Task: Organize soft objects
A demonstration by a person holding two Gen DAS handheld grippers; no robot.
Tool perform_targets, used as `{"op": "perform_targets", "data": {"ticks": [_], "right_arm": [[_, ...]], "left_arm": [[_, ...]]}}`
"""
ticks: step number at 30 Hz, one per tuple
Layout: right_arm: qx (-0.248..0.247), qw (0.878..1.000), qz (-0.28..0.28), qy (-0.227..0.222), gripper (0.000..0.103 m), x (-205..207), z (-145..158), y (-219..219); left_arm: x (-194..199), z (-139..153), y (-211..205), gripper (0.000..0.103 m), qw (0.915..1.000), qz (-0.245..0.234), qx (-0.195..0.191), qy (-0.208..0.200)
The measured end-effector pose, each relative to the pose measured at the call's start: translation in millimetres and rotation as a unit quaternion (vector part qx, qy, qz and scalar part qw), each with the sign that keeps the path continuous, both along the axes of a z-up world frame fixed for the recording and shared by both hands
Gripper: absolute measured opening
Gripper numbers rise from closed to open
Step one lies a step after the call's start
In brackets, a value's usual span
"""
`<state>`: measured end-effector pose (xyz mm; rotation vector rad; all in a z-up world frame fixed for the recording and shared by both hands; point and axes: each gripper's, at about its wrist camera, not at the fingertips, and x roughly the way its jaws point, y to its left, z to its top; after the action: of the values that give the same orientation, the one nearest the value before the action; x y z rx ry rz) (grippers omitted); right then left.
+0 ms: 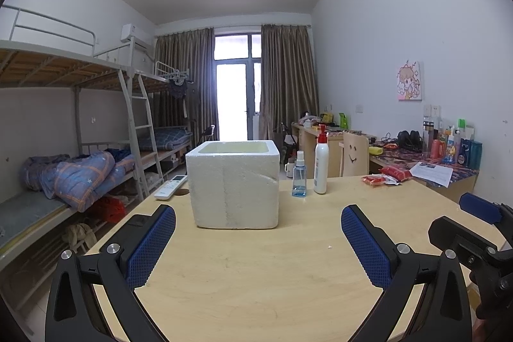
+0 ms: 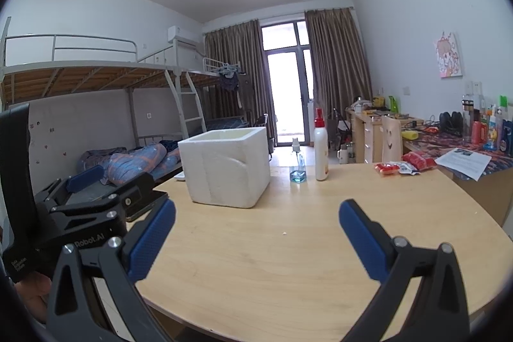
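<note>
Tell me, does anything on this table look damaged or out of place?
The white foam box has a dent or gouge near the upper right of its front face, also visible from the right wrist view. Otherwise it sits upright on the table. The spray bottle and lotion bottle stand upright; nothing looks spilled.

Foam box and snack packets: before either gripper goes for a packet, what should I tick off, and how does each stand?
1. Left gripper open, nothing held: ok.
2. Right gripper open, nothing held: ok.
3. Foam box upright, top open: ok.
4. Box interior free: cannot tell, the rim hides it.
5. Red snack packets unobstructed at the table's far right: ok.
6. Spray bottle and lotion bottle stand between box and packets: not ok, tipping risk.
</note>
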<state>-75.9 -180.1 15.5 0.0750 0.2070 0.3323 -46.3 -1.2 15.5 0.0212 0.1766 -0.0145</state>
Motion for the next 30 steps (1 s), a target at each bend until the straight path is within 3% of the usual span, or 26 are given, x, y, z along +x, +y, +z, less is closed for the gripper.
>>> {"op": "perform_targets", "data": {"ticks": [30], "right_arm": [[0.0,1.0,0.004,-0.001,0.103,1.5,-0.4,-0.7]], "left_arm": [[0.4,0.9,1.1,0.103,1.0,0.005,-0.001,-0.001]]}}
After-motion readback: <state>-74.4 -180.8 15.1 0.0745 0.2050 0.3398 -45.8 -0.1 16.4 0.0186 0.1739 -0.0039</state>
